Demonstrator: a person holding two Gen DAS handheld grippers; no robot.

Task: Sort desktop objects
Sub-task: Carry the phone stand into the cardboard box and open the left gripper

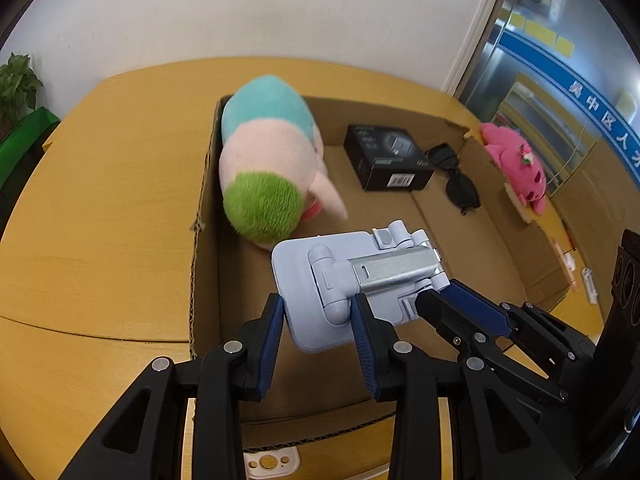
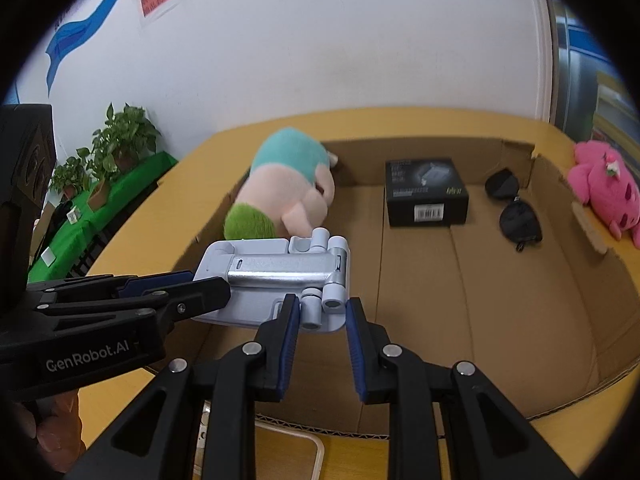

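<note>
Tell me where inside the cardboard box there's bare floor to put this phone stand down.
The widest bare patch of the cardboard box floor is in front of the black box and sunglasses, running to the near wall. A narrower strip lies between the plush toy and the black box. The left side is crowded: the plush toy fills it, with the phone stand just beside it.

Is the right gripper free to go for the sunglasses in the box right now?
Probably not yet. The right gripper straddles the folded phone stand, which the left gripper straddles too. Once released, the box floor toward the sunglasses looks unobstructed; the black box sits beside them.
</note>
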